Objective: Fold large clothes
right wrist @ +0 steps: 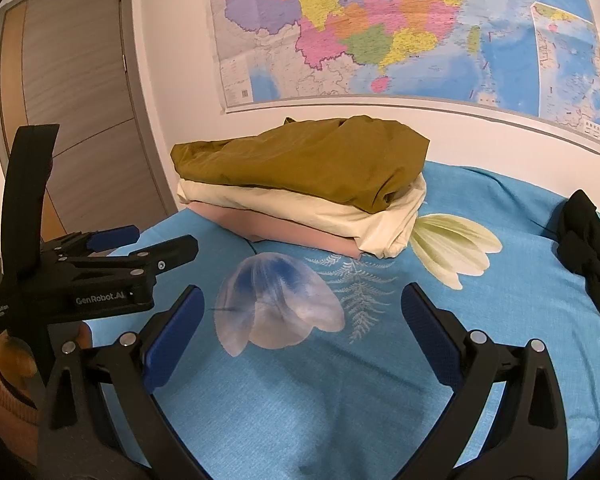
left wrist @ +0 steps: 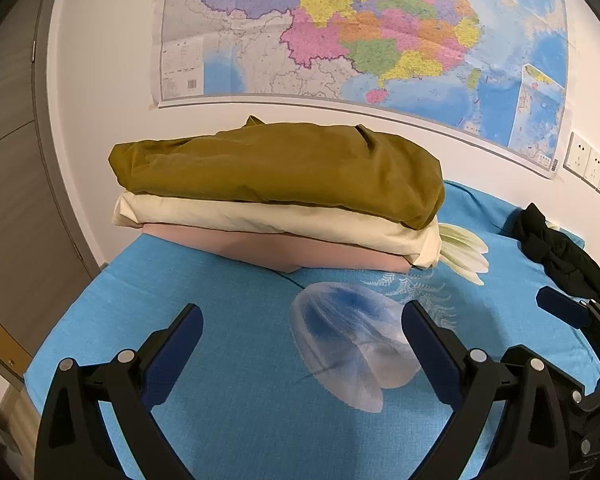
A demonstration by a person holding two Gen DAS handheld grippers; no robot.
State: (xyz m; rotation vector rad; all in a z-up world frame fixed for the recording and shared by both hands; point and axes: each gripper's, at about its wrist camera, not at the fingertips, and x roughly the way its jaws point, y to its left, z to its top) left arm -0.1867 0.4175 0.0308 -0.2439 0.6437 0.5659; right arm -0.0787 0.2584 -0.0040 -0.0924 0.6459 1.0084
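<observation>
Left claw point(left wrist: 302, 332) and right claw point(right wrist: 302, 312): both spread wide, empty, above the bed point(right wrist: 300, 400). Far off: stack point(right wrist: 300, 184) of three folded pieces. Far right: black garment point(right wrist: 588, 252), crumpled, unfolded. Probably between garments; next, reaching right for the black one.

Left tongs point(right wrist: 146, 242) body reads "GenRobot.AI" and "Data Acquisition System".
</observation>
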